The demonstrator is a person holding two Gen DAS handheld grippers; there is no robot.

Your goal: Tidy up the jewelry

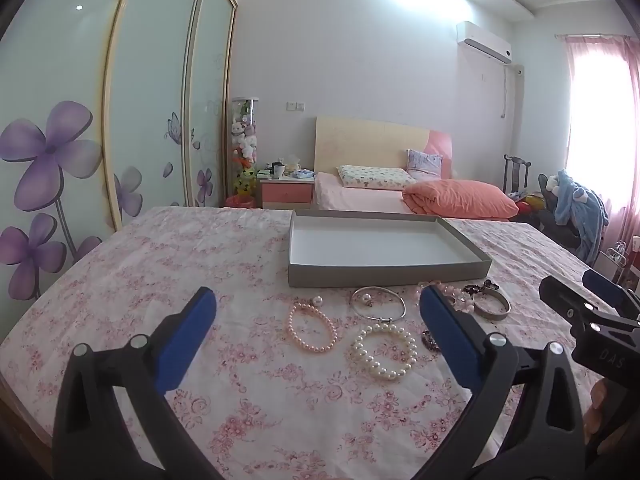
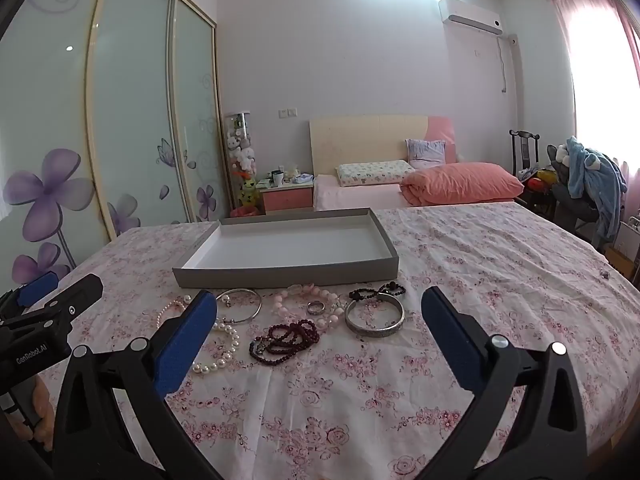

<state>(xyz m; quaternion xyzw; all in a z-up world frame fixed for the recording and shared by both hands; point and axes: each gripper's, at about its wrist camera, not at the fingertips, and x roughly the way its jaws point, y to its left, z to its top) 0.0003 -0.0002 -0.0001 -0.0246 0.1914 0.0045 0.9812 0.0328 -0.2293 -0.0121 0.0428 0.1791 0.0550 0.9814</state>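
Note:
A shallow grey box with a white inside stands empty on the floral tablecloth. In front of it lie several pieces of jewelry: a pink pearl bracelet, a white pearl bracelet, a thin silver bangle, a wide silver bangle, dark red beads, a pink bead bracelet, a small ring and black beads. My left gripper is open above the pearl bracelets. My right gripper is open above the red beads.
The table wears a pink floral cloth. Behind it are a bed, a nightstand, a wardrobe with flower-printed doors on the left, and a chair with clothes on the right.

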